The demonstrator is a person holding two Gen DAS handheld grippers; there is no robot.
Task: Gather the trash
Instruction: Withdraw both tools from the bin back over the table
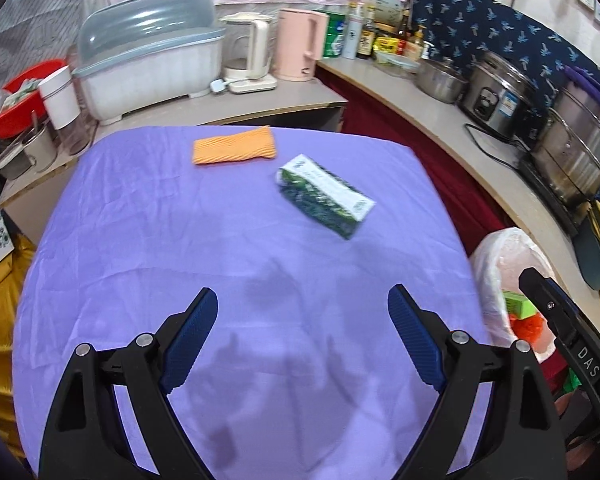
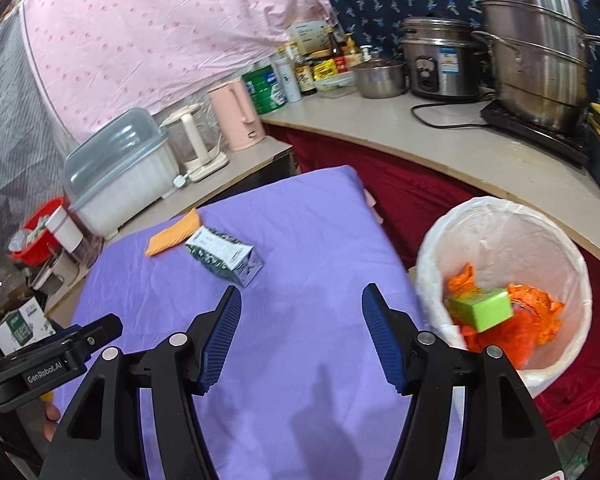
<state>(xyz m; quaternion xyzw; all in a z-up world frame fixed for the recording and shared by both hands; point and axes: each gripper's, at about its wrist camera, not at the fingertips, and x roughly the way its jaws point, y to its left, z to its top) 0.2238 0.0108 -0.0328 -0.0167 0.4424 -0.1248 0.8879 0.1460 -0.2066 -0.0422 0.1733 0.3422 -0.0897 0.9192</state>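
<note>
A green-and-white box (image 1: 324, 194) lies on the purple tablecloth (image 1: 228, 248), right of centre; it also shows in the right wrist view (image 2: 223, 257). An orange cloth (image 1: 235, 145) lies beyond it, also in the right wrist view (image 2: 175, 233). A white-lined bin (image 2: 504, 292) stands right of the table and holds a light green box (image 2: 481, 307) on orange scraps (image 2: 534, 308); in the left wrist view the bin (image 1: 500, 280) sits at the right. My left gripper (image 1: 303, 304) is open and empty above the near cloth. My right gripper (image 2: 302, 300) is open and empty, left of the bin.
A counter (image 2: 440, 140) curves behind with steel pots (image 2: 540, 56), a rice cooker (image 2: 440, 64), bottles, a pink kettle (image 1: 298, 50) and a lidded dish box (image 1: 148, 56). A red bowl (image 1: 20, 96) and cups stand at the left. A dark red cloth hangs under the counter.
</note>
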